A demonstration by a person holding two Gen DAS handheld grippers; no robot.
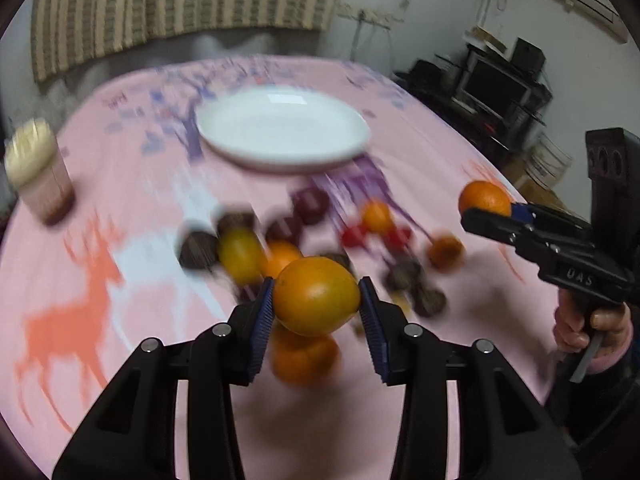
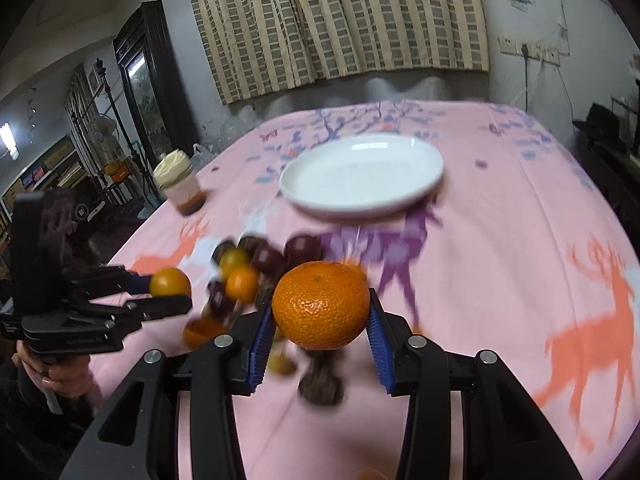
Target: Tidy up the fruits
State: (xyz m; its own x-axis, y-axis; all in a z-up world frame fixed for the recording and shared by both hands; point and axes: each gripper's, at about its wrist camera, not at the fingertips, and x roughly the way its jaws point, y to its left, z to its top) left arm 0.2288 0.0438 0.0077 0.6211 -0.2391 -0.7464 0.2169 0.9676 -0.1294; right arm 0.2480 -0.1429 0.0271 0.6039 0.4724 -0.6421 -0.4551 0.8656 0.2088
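A striped curtain (image 2: 340, 20) is hanging behind a table spread with a pink cloth (image 2: 520, 208) printed with deer. A white plate (image 2: 362, 174) is sitting toward the far edge of the table, and a jar (image 2: 178, 184) is standing near its left edge. The left gripper (image 1: 316, 296) is holding a smooth orange fruit (image 1: 316, 296) between its blue pads, lifted clear of the cloth. The right gripper (image 2: 322, 306) is clamping a pebbly orange (image 2: 322, 306) the same way, raised above the table. Below and between the two tools, a blurred heap of fruit (image 1: 288, 240), orange, yellow and dark purple, is lying near the middle of the table, short of the plate. A hand (image 1: 588, 326) is gripping the right tool's handle.
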